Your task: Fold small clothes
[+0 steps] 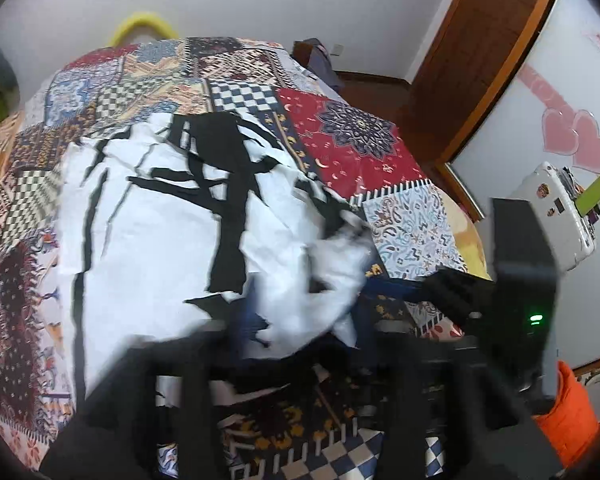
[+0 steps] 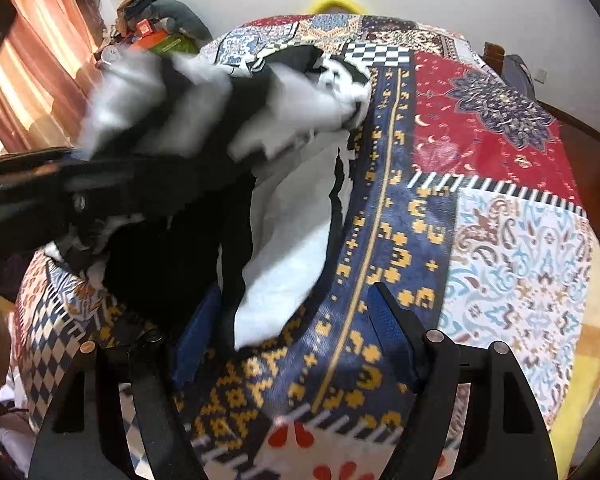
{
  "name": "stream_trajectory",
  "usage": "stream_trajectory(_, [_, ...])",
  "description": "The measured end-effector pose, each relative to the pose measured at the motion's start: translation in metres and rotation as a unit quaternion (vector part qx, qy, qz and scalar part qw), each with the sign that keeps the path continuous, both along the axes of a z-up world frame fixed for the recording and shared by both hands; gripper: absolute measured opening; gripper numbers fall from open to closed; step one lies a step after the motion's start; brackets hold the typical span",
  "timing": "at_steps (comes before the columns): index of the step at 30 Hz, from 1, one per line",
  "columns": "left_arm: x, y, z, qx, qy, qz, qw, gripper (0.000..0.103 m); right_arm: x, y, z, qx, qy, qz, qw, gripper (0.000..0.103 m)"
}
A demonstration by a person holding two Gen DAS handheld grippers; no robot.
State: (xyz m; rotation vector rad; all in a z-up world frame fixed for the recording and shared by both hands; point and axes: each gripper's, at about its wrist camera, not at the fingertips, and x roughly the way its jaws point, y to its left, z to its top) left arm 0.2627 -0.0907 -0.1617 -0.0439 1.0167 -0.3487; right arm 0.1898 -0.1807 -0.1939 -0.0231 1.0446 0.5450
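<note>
While both tools hang over the bed, the scene reads like this, nearest first:

Right gripper (image 2: 296, 344): released, its blue-padded fingers (image 2: 392, 336) spread with only the patterned bedspread (image 2: 500, 240) between them; a corner of the garment lies just beside its left pad.

Left gripper (image 1: 300, 364): jaws apart, blurred at the bottom of its own view; a bunched fold of cloth sits right at its tips, and the pads do not look pressed on it.

Garment (image 1: 152, 216): a white piece with black markings, lying on the bed, mostly spread on the far side, rumpled and heaped at the near right edge.

Progress: early, by my judgement. One flap seems thrown over, but no neat rectangle exists yet; smoothing and the remaining folds are left.

Beyond: the bedspread's red panel (image 1: 352, 136), then a white wall and a wooden door frame (image 1: 488, 64).
</note>
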Motion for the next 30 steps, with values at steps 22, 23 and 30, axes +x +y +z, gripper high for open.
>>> stream_trajectory(22, [-0.004, 0.123, -0.033, 0.113, 0.018, 0.112, 0.9871, 0.08, -0.001, 0.001, 0.045, 0.04, -0.066, -0.01, 0.997, 0.072])
stream_trajectory(23, [-0.003, 0.124, -0.042, 0.121, 0.028, 0.109, 0.9863, 0.08, 0.0, 0.007, 0.038, 0.039, -0.055, -0.005, 0.998, 0.072])
stream_trajectory(30, [-0.017, 0.136, -0.061, 0.122, 0.027, 0.091, 0.9879, 0.087, 0.007, 0.014, -0.013, 0.02, 0.013, 0.008, 1.0, 0.068])
